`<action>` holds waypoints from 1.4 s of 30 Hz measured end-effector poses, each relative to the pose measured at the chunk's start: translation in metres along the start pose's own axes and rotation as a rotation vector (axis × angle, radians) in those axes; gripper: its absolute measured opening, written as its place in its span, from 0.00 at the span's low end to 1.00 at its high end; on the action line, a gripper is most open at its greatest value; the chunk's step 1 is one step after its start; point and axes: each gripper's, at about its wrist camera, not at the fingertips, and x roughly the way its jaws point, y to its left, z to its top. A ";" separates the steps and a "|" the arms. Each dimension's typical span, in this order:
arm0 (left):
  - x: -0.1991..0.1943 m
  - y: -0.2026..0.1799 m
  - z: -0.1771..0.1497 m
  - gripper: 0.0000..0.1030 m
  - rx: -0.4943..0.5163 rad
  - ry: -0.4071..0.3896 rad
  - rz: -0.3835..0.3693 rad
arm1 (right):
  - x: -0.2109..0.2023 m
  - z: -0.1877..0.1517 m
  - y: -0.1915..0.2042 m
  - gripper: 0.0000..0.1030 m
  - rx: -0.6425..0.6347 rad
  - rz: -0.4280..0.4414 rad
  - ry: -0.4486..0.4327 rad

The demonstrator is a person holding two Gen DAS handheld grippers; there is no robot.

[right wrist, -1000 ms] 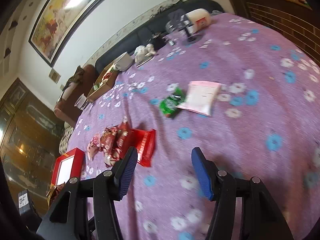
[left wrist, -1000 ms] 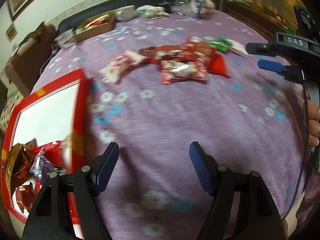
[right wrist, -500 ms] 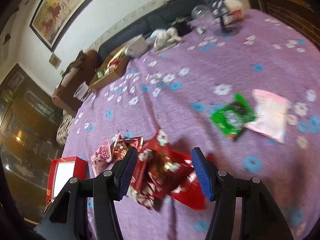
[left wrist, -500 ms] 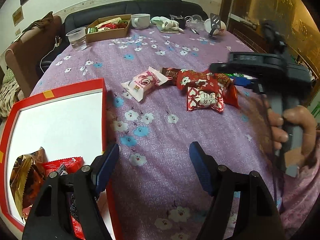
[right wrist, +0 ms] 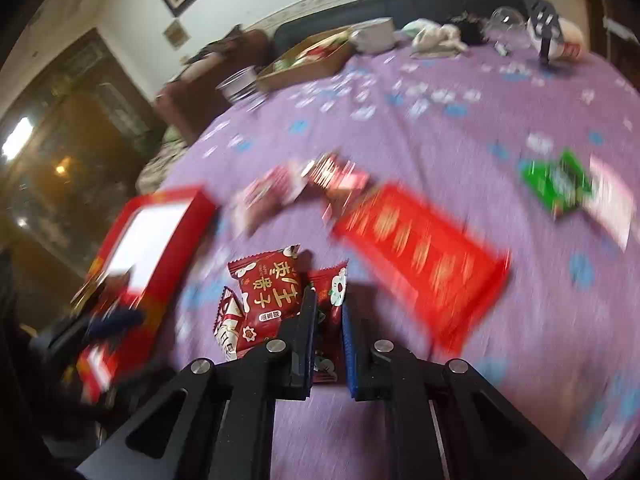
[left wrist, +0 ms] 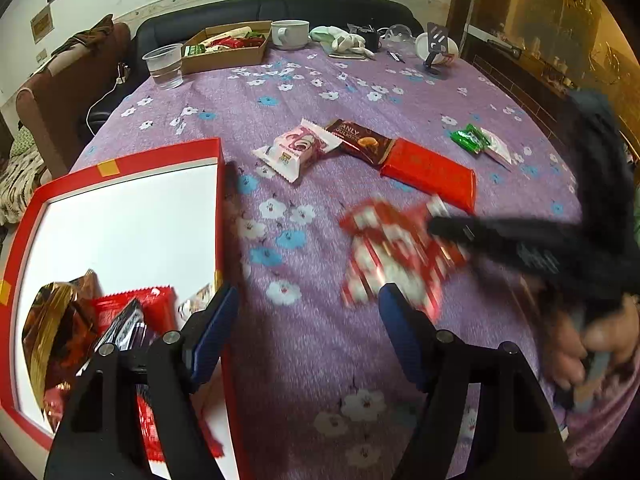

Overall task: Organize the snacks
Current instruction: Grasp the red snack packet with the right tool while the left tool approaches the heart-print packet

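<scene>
Red snack packets [right wrist: 276,300] with white Chinese writing sit pinched in my right gripper [right wrist: 326,320], whose jaws have just closed, above the purple floral tablecloth [left wrist: 320,92]. My left gripper [left wrist: 308,328] hangs open and empty beside the red box [left wrist: 120,160]. A brown wrapper [left wrist: 360,142] reads "ANLY".

Purple flowered tablecloth [left wrist: 320,360] – red box [left wrist: 160,158], red-white snack packets [right wrist: 266,292]
</scene>
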 end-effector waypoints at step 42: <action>-0.030 -0.067 -0.038 0.70 0.095 0.073 -0.073 | -0.101 -0.076 -0.025 0.31 -0.019 -0.189 -0.222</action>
